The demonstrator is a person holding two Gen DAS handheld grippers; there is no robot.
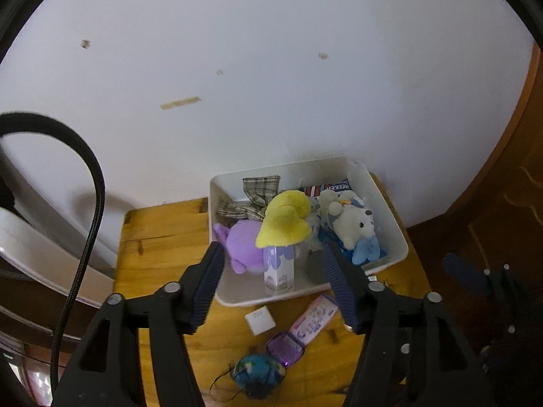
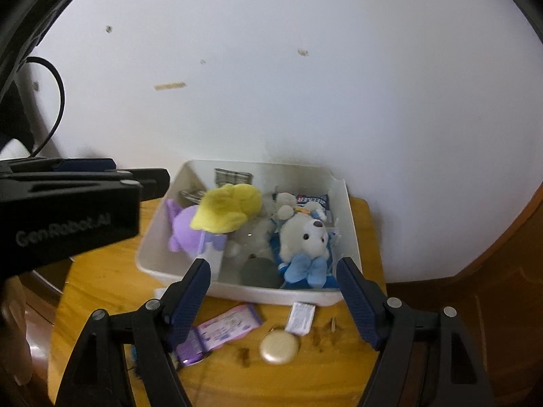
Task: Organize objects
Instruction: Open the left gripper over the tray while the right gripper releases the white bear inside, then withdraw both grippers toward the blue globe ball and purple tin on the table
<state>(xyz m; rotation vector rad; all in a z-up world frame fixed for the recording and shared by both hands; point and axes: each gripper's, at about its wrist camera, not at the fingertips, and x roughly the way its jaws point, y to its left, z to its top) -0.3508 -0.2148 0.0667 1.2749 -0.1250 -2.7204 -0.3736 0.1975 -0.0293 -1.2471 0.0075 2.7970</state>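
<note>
White wall behind, small wooden table [image 2: 101, 281] pushed against it.

White bin [image 2: 351, 237] at the back of the table, already crowded: purple plush [image 2: 185, 225], yellow plush [image 2: 227, 210] on top, white bear with blue bow [image 2: 305, 237], plaid cloth [image 1: 261, 190].

Loose items on the wood in front of the bin, not yet put away: pink packet [image 2: 227, 327], long axis running roughly 8 to 2 o'clock in the right wrist view; gold round disc [image 2: 279, 346]; small white sachet [image 2: 300, 317]; purple case [image 1: 285, 347]; blue-green ball [image 1: 259, 371]; white square box [image 1: 260, 320].

Right gripper [image 2: 273, 300]: fingers wide apart, nothing held. Disc lies at about 6 o'clock from the fingertip midpoint, just near; sachet close at 4 o'clock. Likely the nearer hand for both.

Left gripper [image 1: 271, 288]: fingers apart, empty, hovering over the bin's front wall. White box and purple case lie at 6 o'clock, below the tips.
</note>
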